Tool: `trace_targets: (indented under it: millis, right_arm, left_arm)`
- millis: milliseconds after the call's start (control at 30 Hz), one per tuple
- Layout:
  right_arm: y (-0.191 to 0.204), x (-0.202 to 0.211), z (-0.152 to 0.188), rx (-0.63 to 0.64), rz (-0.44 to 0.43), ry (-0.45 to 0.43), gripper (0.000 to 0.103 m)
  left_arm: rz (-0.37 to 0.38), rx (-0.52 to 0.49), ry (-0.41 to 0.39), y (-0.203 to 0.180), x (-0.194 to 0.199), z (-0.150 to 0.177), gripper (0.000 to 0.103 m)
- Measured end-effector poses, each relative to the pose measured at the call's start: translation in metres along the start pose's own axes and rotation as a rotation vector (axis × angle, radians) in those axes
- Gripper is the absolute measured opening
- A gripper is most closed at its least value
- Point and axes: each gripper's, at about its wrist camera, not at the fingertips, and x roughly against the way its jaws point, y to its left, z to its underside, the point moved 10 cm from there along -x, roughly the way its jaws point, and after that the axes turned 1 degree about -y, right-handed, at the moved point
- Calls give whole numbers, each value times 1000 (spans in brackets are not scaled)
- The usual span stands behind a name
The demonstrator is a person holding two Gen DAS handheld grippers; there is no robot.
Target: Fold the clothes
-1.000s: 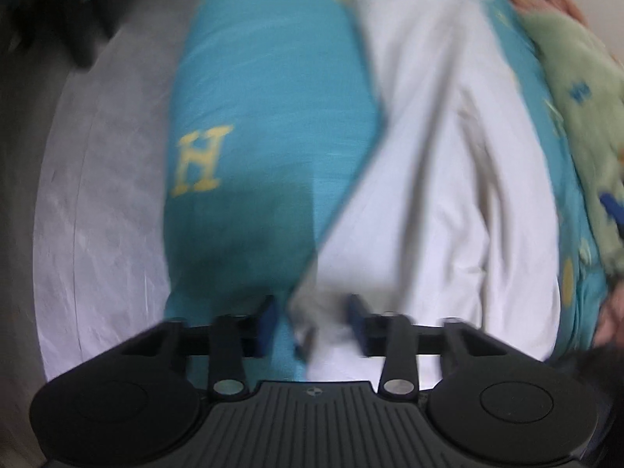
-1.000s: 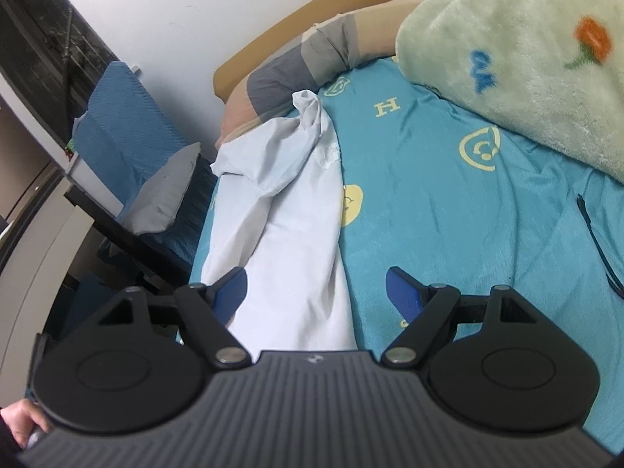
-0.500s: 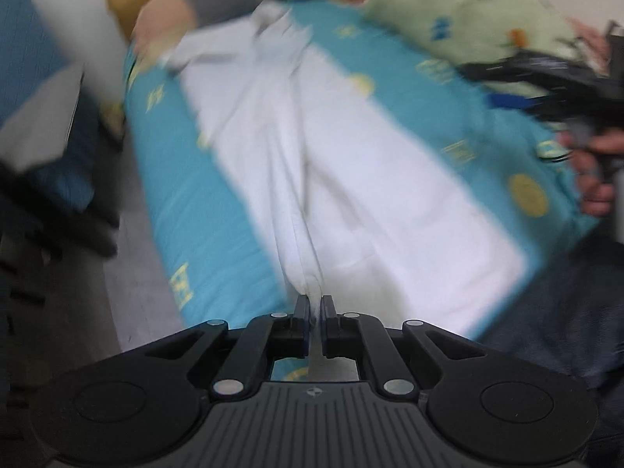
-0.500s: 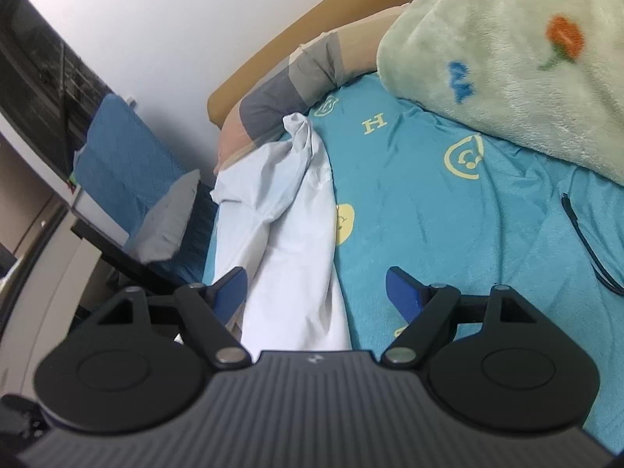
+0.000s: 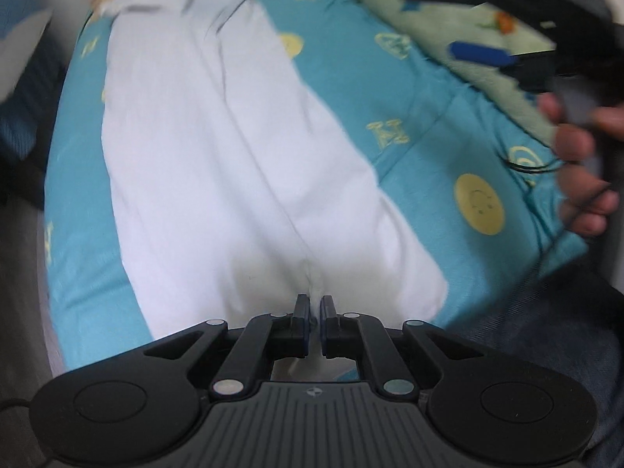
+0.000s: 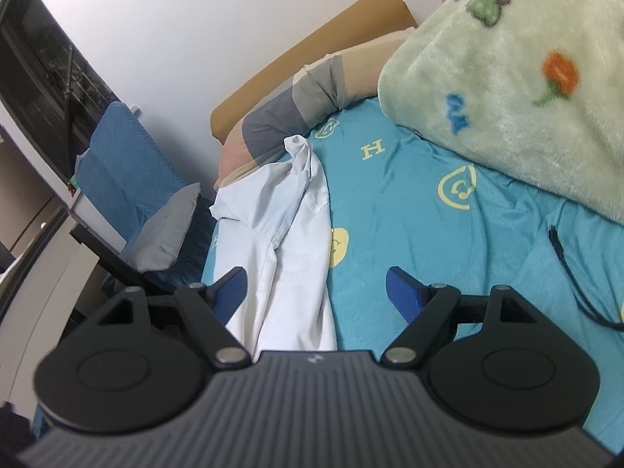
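At the bottom centre of the left wrist frame, the left gripper (image 5: 314, 306) was closed down to a thin slit, pinching a fold at the near edge of the white garment (image 5: 218, 163). The garment lay spread lengthwise on the teal bed sheet (image 5: 421, 117), running from the gripper up to the upper left of the frame, with a crease down its middle and a bunched end at the far side. In the upper right of that frame the right gripper (image 5: 477, 54) was visible, blurred, held by the person's hand (image 5: 577, 163) over the green fleece blanket (image 5: 448, 11). In the right wrist frame the right gripper (image 6: 316, 286) sat at lower centre with its blue pads wide apart, holding nothing, above the bed. The white garment (image 6: 288, 241) occupied the left-centre of that frame, along the left edge of the sheet (image 6: 429, 234), its bunched end just beside a striped pillow (image 6: 308, 97) at the headboard (image 6: 312, 46). The green blanket (image 6: 507, 89) filled the upper right. A thin black cord (image 6: 573, 273) lay on the sheet at right. A blue chair with a grey cushion (image 6: 167, 230) stood at the left of the frame beside the bed.
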Motion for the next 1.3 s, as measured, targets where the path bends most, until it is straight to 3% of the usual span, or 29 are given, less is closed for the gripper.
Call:
trace_targets:
  millis: [67, 133, 267, 300, 333, 500, 800, 1000, 1133, 1300]
  right_arm:
    - [3, 1, -1, 24, -1, -5, 80]
    - [7, 2, -2, 52, -3, -11, 80]
    - [16, 5, -6, 118, -11, -35, 80]
    - [17, 7, -7, 132, -11, -43, 80]
    - [18, 8, -8, 147, -8, -49, 80]
    - [20, 13, -13, 207, 25, -87, 80]
    - [12, 30, -36, 209, 41, -184, 80]
    - [13, 36, -39, 234, 43, -212, 80]
    - [19, 37, -34, 276, 22, -214, 80]
    - [31, 27, -27, 319, -13, -196, 80]
  left_arm:
    - [9, 47, -1, 6, 2, -2, 26]
    - [-7, 71, -35, 12, 9, -10, 59]
    - [-59, 96, -148, 23, 34, -34, 71]
    - [-75, 96, -185, 25, 41, -41, 81]
    - [-94, 90, -229, 27, 48, -49, 85]
    - [-151, 78, -380, 24, 75, -89, 85]
    - [-152, 106, -628, -7, 116, -153, 90]
    - [-137, 132, -663, -8, 87, -131, 93]
    - [-153, 169, -590, 12, 60, -103, 93]
    - [-172, 220, -636, 34, 79, -96, 98]
